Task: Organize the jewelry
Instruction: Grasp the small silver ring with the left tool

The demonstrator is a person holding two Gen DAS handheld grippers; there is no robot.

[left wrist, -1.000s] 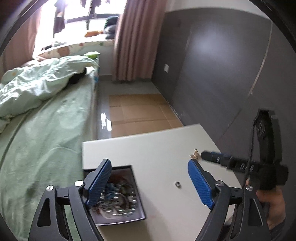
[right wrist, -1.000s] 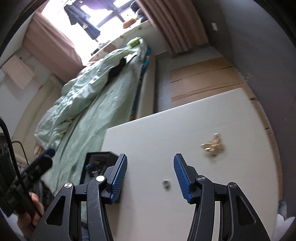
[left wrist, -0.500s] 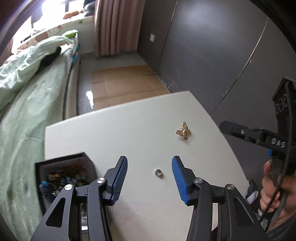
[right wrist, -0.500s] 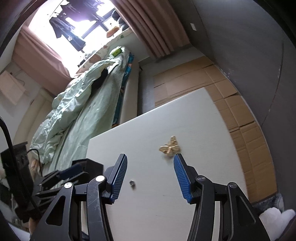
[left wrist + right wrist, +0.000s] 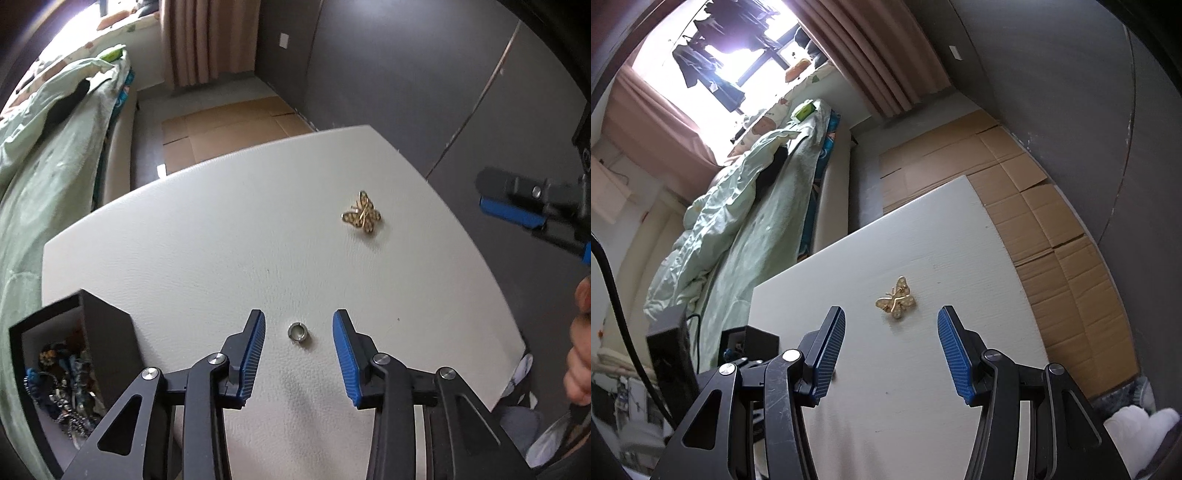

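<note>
Left gripper [image 5: 299, 334] is straddling the small silver ring [image 5: 297, 331] on the white table [image 5: 207, 236], jaws having just been closing, pads not yet touching it; a second ago it was hanging wider over the black box [image 5: 105, 334]; right gripper [image 5: 891, 338] is sitting spread, unchanged in width, now framing the gold butterfly brooch [image 5: 897, 298] without contact; the box, at the table's left edge, is holding tangled jewelry [image 5: 61, 384].
</note>
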